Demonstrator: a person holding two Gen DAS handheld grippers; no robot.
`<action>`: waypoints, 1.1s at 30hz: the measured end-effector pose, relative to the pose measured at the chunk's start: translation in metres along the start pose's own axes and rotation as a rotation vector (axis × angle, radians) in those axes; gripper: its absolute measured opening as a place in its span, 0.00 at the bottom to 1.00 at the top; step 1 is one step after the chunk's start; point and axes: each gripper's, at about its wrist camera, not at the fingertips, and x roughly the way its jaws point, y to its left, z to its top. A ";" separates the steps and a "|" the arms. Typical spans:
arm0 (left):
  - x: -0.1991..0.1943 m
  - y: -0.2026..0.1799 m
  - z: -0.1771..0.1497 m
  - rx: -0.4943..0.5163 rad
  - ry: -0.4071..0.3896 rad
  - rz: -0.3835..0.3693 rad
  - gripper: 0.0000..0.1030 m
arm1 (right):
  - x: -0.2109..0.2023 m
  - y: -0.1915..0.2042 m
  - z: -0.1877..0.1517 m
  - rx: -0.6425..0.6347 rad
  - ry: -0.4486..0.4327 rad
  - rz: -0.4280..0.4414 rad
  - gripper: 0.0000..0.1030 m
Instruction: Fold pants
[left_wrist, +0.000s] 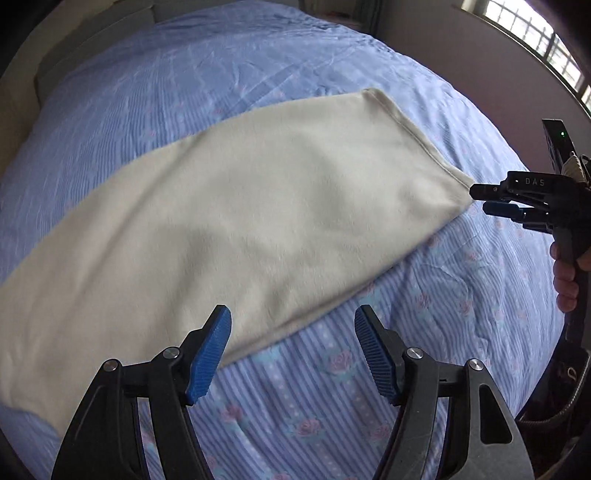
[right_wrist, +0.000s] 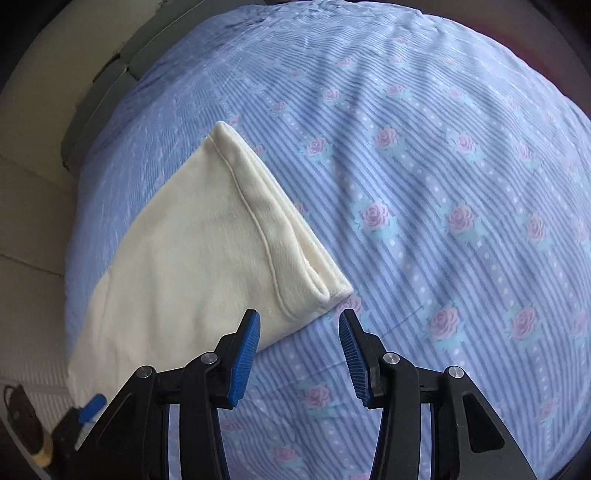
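Note:
Cream pants (left_wrist: 229, 221) lie flat on the bed, folded lengthwise into one long band. The hem end (left_wrist: 413, 133) points to the upper right. My left gripper (left_wrist: 291, 321) is open and empty, hovering over the pants' near long edge. My right gripper (right_wrist: 299, 325) is open and empty, just in front of the near corner of the hem (right_wrist: 332, 291). It also shows in the left wrist view (left_wrist: 480, 201), at that same hem corner. In the right wrist view the pants (right_wrist: 192, 258) run from the hem down to the lower left.
The bed has a blue striped sheet with pink roses (right_wrist: 443, 184), which also shows in the left wrist view (left_wrist: 424, 332). A wall and a window (left_wrist: 535, 33) stand beyond the bed. The floor (right_wrist: 26, 221) shows to the left of the bed.

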 end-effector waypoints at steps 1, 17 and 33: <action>0.000 -0.002 -0.002 -0.014 0.003 0.008 0.66 | 0.004 0.000 -0.001 0.008 0.003 0.002 0.45; -0.026 -0.054 -0.004 -0.017 -0.022 -0.017 0.66 | 0.014 0.018 0.028 -0.008 -0.072 -0.134 0.06; -0.121 0.074 -0.086 -0.305 -0.097 0.118 0.76 | -0.082 0.144 -0.084 -0.360 -0.092 -0.175 0.51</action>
